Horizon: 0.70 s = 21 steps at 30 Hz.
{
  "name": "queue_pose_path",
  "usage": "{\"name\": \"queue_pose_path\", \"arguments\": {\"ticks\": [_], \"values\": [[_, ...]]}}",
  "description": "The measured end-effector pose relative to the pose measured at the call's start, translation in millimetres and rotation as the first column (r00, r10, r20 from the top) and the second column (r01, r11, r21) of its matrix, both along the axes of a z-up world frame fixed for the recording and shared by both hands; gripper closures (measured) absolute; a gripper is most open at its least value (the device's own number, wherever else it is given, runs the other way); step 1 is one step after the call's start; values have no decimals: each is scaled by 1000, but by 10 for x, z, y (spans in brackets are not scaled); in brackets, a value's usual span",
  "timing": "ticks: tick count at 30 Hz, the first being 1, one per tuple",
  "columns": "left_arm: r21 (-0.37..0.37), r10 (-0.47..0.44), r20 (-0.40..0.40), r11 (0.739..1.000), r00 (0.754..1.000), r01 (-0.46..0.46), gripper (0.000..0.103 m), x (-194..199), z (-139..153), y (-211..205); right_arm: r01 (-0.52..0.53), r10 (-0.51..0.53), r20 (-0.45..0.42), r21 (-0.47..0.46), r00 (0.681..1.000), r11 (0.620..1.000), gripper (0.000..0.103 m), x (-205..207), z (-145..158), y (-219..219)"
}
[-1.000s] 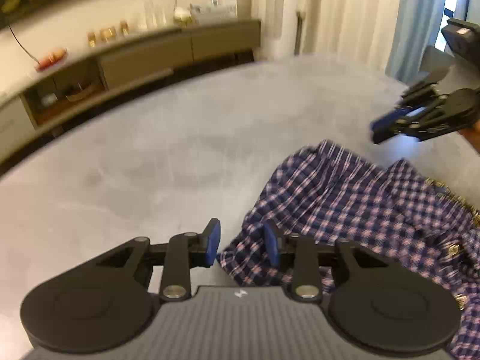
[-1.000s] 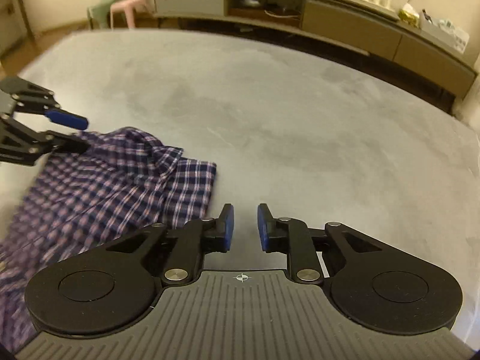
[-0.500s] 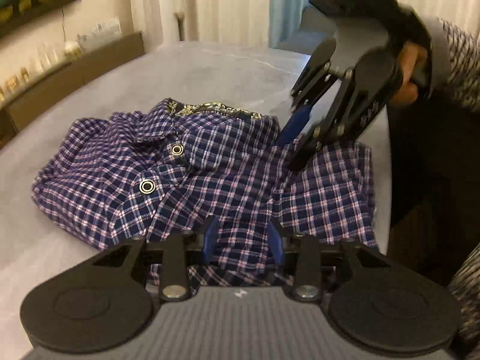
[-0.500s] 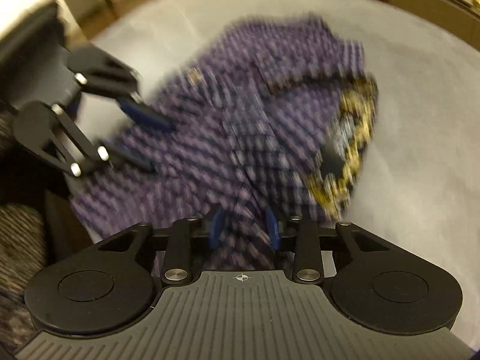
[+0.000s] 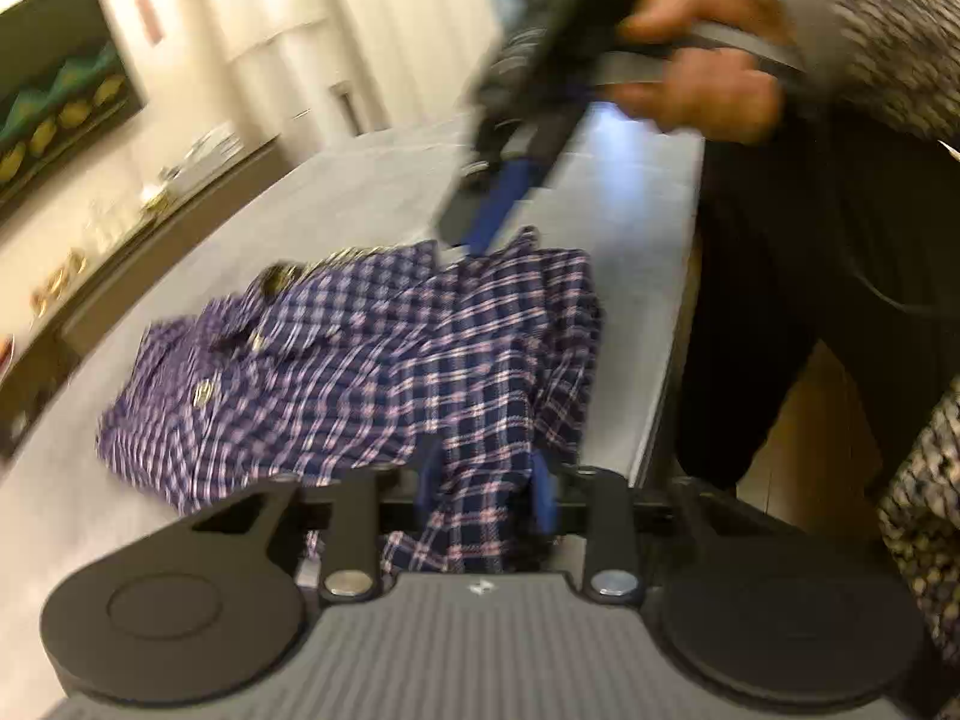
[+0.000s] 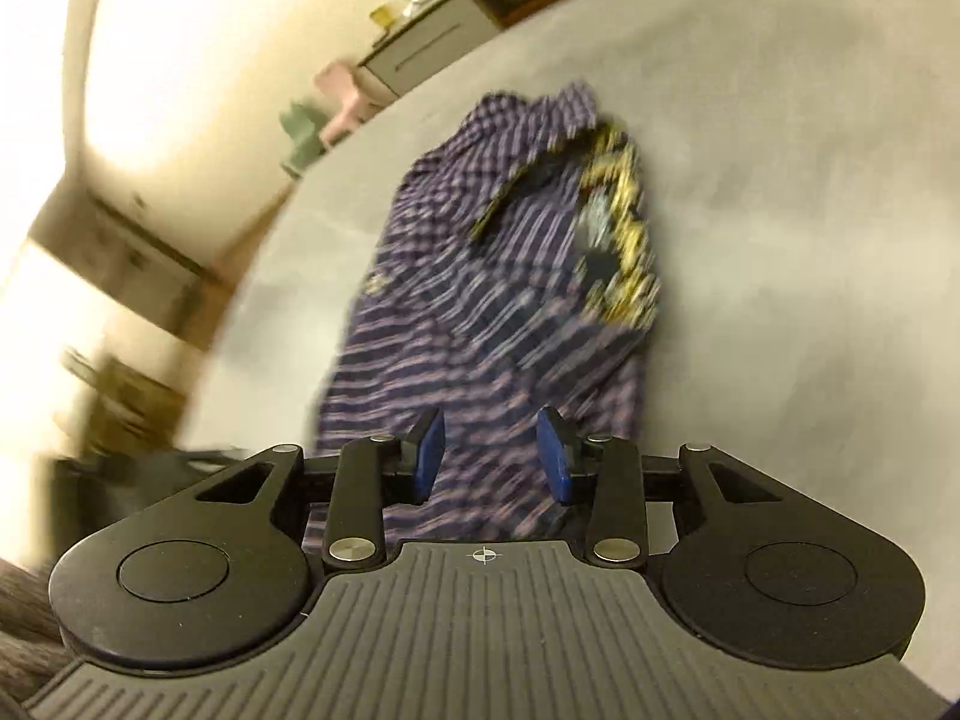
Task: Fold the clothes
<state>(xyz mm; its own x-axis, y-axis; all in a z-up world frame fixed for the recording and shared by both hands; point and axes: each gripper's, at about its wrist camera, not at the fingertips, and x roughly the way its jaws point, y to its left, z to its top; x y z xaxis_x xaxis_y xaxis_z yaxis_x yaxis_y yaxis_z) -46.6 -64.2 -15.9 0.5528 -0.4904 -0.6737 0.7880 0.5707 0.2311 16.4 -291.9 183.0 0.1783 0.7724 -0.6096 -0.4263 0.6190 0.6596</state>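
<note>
Both tongs have swung in from bare tabletop to the plaid shirt. Left gripper has just been closing, with a fold of the near hem between its jaws; whether the pads pinch it I cannot tell. Right gripper has just been opening and stands apart over cloth, gripping nothing. Beyond both tongs the shirt lies crumpled on the grey table. Judged best: pinch the hem at matching points, then lift evenly.

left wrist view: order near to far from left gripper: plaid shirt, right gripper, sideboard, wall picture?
1. plaid shirt: between the left gripper fingers, on the table.
2. right gripper: over the shirt's far edge, right of centre.
3. sideboard: past the table, left.
4. wall picture: above it, upper left.
</note>
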Motion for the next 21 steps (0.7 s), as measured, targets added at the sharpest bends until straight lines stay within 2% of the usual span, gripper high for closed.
{"name": "queue_pose_path", "arguments": {"ticks": [1,3,4,7,12,13,14,16,19,21], "values": [[-33,19,-17,999,1000,-19,77,19,37,63,-26,26,11,-4,1000,1000,67,-76,1,28],[-68,48,-32,996,998,-50,84,37,90,165,-93,101,86,-92,991,991,67,-248,17,145],[-78,57,-39,995,998,-60,84,41,105,202,-113,127,107,-134,986,985,67,-307,9,190],[-104,77,-58,991,995,-82,81,36,139,288,-137,158,113,-172,981,976,67,-361,-24,206],[-127,120,-50,984,992,-125,78,-25,146,361,-133,153,157,-128,976,983,67,-478,103,54],[-140,132,-55,980,990,-139,84,-28,157,373,-127,150,165,-145,975,981,67,-512,114,40],[-158,145,-65,975,987,-154,95,-32,174,388,-122,151,172,-169,973,978,67,-544,114,44],[-203,190,-116,956,975,-210,96,0,176,422,-121,161,187,-208,969,971,67,-597,110,69],[-278,262,-208,908,942,-314,96,51,232,570,-121,176,196,-266,965,956,68,-614,69,134],[-263,271,-185,912,944,-314,97,3,274,615,-99,166,181,-329,969,939,72,-552,-7,186]]}}
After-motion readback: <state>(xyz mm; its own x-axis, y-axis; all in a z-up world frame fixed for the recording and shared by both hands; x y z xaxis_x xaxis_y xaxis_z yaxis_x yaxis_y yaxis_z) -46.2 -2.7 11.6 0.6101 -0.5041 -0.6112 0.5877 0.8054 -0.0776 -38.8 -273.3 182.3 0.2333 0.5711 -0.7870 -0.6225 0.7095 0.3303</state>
